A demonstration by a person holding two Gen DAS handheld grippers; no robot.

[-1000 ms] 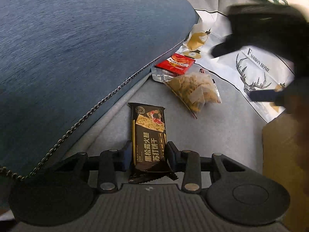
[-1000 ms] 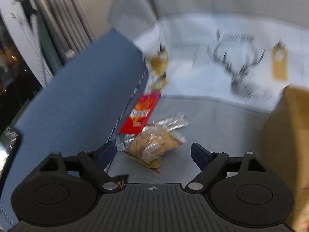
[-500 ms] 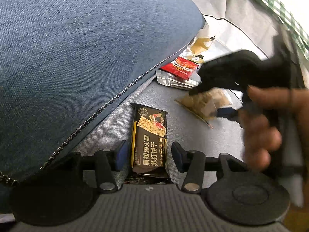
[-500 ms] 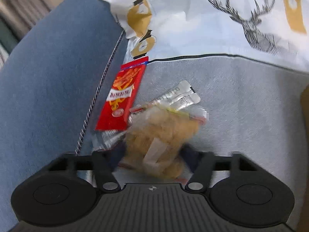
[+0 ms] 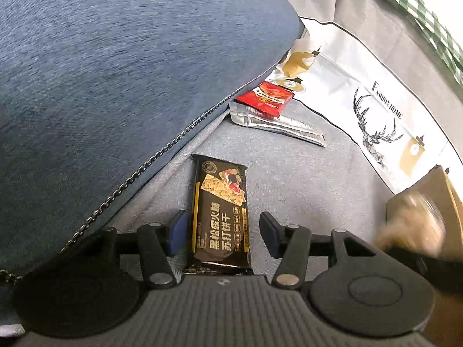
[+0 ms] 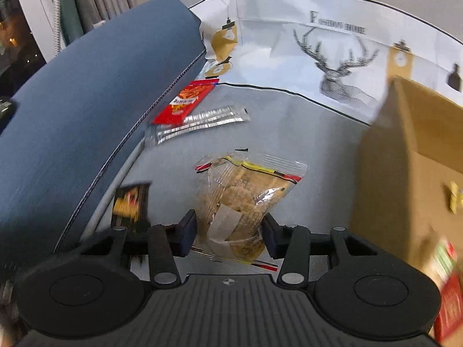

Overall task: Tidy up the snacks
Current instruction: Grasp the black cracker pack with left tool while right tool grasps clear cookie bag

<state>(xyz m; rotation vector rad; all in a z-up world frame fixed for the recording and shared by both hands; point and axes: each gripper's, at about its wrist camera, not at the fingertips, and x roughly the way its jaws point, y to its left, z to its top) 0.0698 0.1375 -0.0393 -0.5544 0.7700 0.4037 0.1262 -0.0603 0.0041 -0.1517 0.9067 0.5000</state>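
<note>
My left gripper [image 5: 221, 235] is open, its fingers either side of a black cracker pack [image 5: 221, 211] that lies on the grey sofa seat [image 5: 303, 179]. My right gripper [image 6: 228, 235] is shut on a clear bag of brown biscuits [image 6: 241, 199] and holds it above the seat. That bag shows blurred at the right edge of the left wrist view [image 5: 411, 225]. The black pack also shows in the right wrist view [image 6: 130, 201]. A red snack packet [image 5: 264, 98] [image 6: 186, 101] and a silver sachet [image 5: 277, 124] [image 6: 202, 121] lie by the blue cushion.
A large blue cushion [image 5: 101, 72] [image 6: 78, 92] bounds the left side. A white deer-print cloth [image 5: 370, 115] [image 6: 332, 46] lies behind. A brown cardboard box [image 6: 405, 159] [image 5: 434, 193] stands at the right, with snack packets [image 6: 447, 289] blurred at its lower edge.
My right gripper closed on the biscuit bag and carried it off the seat toward the box at the right. My left gripper opened around the black cracker pack.
</note>
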